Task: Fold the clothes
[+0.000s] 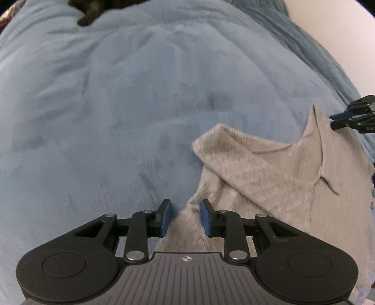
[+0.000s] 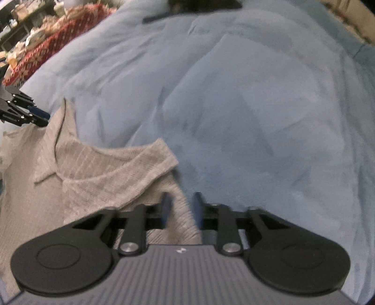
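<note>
A grey ribbed knit top [image 1: 276,171] lies partly folded on a blue blanket [image 1: 117,105]. My left gripper [image 1: 185,217] has its blue pads apart, with a corner of the top between them. The right gripper shows at the right edge of the left wrist view [image 1: 337,120], at the top's far corner. In the right wrist view the top [image 2: 98,169] lies at the left, and my right gripper [image 2: 180,211] has a fold of it between its parted fingers. The left gripper [image 2: 39,118] shows at the left edge there.
The blue blanket [image 2: 246,105] covers the whole bed. A dark item [image 1: 91,10] lies at the far end. A red patterned cloth [image 2: 46,44] and clutter sit beyond the bed at the upper left. A pale wall [image 1: 339,35] is to the right.
</note>
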